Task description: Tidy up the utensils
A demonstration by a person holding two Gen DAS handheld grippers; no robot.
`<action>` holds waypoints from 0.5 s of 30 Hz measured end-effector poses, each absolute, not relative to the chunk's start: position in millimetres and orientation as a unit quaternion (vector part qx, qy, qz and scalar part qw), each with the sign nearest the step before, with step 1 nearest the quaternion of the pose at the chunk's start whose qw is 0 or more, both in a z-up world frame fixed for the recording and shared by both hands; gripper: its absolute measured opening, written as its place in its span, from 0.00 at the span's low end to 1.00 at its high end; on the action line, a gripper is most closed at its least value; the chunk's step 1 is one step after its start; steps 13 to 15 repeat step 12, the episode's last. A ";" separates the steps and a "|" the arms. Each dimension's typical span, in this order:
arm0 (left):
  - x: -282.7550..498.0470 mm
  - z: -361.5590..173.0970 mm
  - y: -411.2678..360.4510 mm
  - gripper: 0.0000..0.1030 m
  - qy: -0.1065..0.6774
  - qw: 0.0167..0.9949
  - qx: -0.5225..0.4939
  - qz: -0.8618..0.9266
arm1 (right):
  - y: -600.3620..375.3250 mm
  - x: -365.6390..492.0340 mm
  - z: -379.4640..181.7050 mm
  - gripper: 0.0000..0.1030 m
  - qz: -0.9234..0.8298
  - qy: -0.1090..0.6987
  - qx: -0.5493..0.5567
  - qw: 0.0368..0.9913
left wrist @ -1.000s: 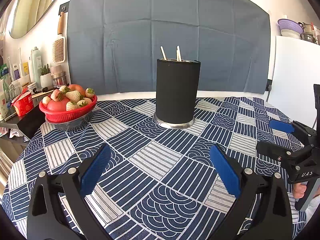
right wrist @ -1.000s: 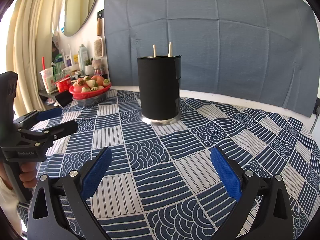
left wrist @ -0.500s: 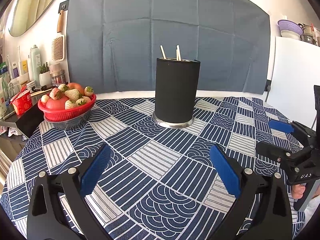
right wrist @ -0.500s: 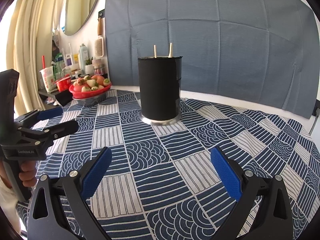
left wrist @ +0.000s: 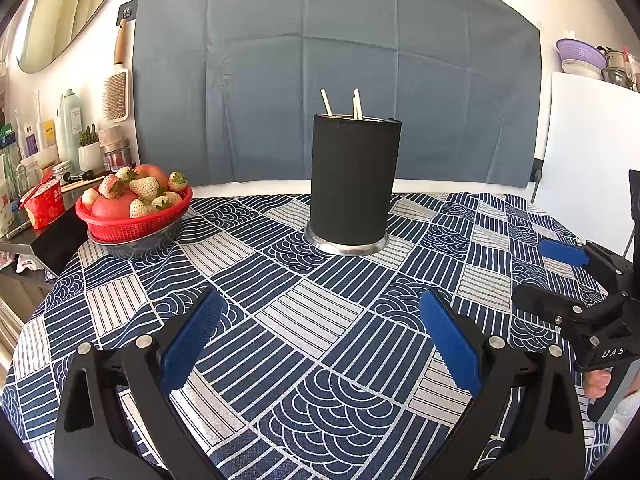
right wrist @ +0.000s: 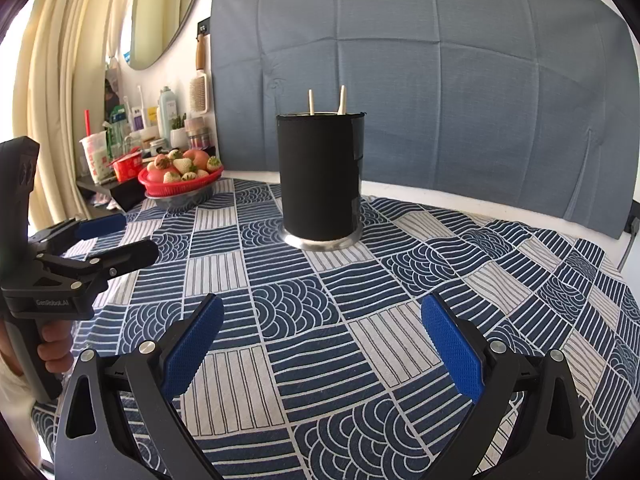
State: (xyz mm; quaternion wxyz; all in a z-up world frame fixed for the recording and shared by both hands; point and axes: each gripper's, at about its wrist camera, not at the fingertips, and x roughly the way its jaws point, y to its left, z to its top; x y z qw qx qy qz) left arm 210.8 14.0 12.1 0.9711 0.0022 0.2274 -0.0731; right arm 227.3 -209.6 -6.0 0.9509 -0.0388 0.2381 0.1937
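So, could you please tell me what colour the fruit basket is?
The fruit basket is red, resting in a dark bowl; clearest in the left wrist view.

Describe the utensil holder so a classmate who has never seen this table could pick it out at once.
Start at the round table with the navy-and-white patterned tablecloth, in front of the grey-blue backdrop. Near the far middle stands the utensil holder, with the red fruit basket off to its left. It is the only tall, plain black cylinder, on a silver base, with pale chopstick tips poking out.
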 end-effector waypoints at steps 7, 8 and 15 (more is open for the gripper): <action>212.9 11.1 18.1 0.94 0.231 0.970 -0.007 -0.070 | -209.7 227.6 -6.2 0.92 0.195 0.238 -0.039 0.951; 212.9 11.0 19.1 0.94 0.231 0.971 -0.009 -0.068 | -209.7 227.6 -6.2 0.92 0.195 0.238 -0.040 0.951; 213.5 10.6 20.3 0.94 0.233 0.970 -0.012 -0.067 | -209.5 227.5 -6.3 0.92 0.194 0.239 -0.039 0.951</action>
